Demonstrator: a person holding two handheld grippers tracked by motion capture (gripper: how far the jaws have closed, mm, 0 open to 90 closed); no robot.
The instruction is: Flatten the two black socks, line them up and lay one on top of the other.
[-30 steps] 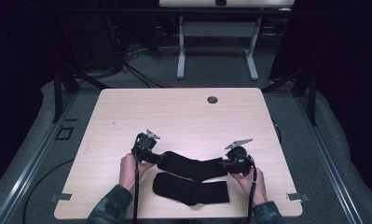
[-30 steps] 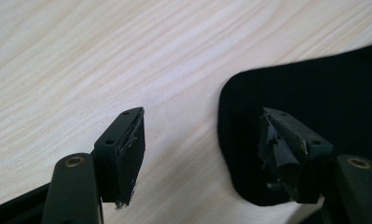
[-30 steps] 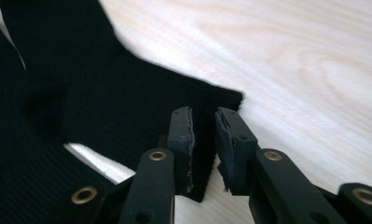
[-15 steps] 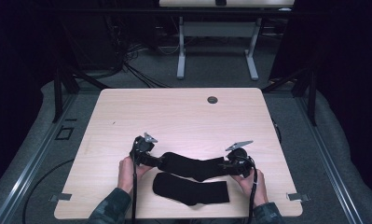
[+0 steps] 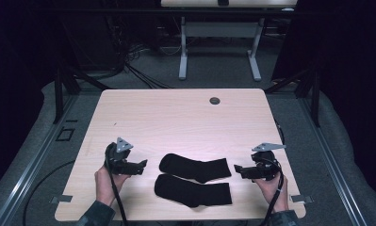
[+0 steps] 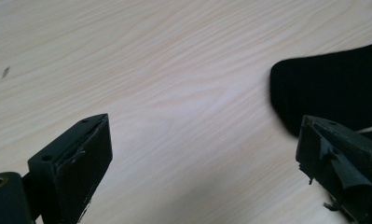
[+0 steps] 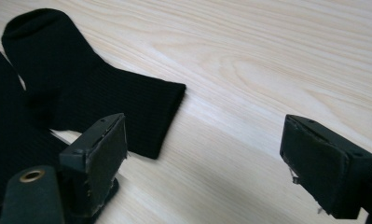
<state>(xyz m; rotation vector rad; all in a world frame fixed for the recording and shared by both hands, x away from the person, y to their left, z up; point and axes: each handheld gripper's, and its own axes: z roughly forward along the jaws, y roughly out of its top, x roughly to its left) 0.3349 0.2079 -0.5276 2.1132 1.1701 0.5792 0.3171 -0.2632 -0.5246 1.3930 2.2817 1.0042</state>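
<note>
Two black socks lie flat side by side near the table's front edge: the farther sock (image 5: 195,168) and the nearer sock (image 5: 191,190). My left gripper (image 5: 142,165) sits just left of them, jaws open and empty after opening, with the farther sock's toe (image 6: 333,88) off to the right in its own view. My right gripper (image 5: 238,170) is just right of the farther sock's cuff (image 7: 165,112), jaws also open after opening, nothing between them. Both grippers are apart from the socks.
The light wooden table (image 5: 176,117) has a round grommet (image 5: 215,100) near its far edge. Dark floor, cables and another table's legs (image 5: 183,52) lie beyond. A person's hands (image 5: 105,181) hold the grippers at the front edge.
Both grippers let go of the farther sock and drew outward, left one leftward, right one rightward. The sock now lies flat on the table beside the nearer one.
</note>
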